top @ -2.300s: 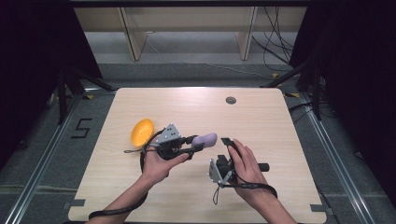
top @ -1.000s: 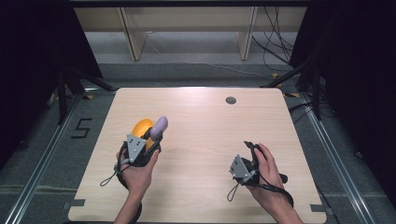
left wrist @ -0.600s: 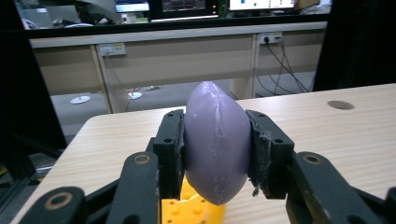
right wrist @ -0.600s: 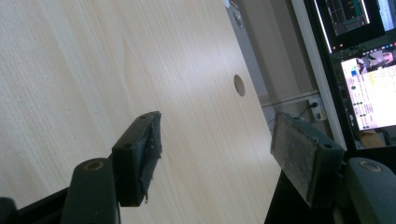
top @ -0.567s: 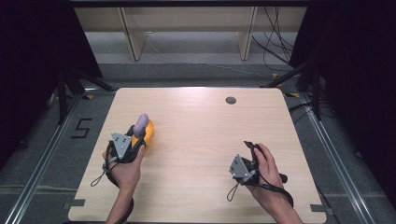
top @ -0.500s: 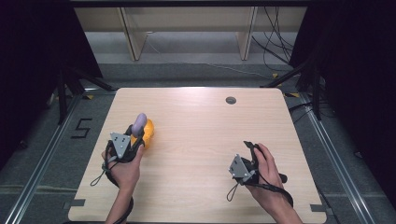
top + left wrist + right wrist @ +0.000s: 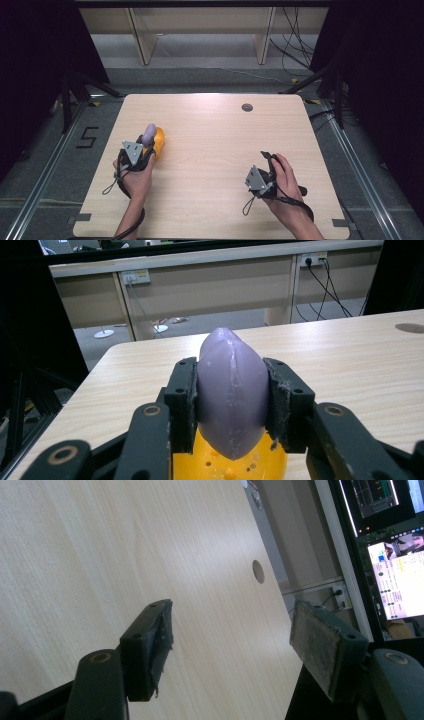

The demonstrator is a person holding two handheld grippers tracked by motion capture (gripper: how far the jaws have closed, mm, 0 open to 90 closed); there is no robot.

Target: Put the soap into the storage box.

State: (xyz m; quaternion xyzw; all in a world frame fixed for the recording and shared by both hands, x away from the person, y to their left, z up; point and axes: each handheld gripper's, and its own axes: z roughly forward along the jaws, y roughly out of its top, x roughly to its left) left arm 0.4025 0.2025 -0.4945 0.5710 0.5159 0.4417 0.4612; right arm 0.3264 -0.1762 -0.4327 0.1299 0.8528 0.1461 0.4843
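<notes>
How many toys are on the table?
2: a purple eggplant clamped in the left gripper near the table's left edge, and a yellow bowl right under it. None seem hidden.

The egg-shaped piece (image 7: 232, 400) clamped between the black jaws of the left gripper (image 7: 232, 405) is a pale, matte lilac. Just beneath it sits a bright yellow-orange bowl (image 7: 230, 467), its surface dotted with small raised spots. The table (image 7: 220, 145) under both grippers is light wood with a fine straight grain, and a dark grey round cap (image 7: 247, 107) lies far ahead of the black-jawed right gripper (image 7: 230, 645).
</notes>
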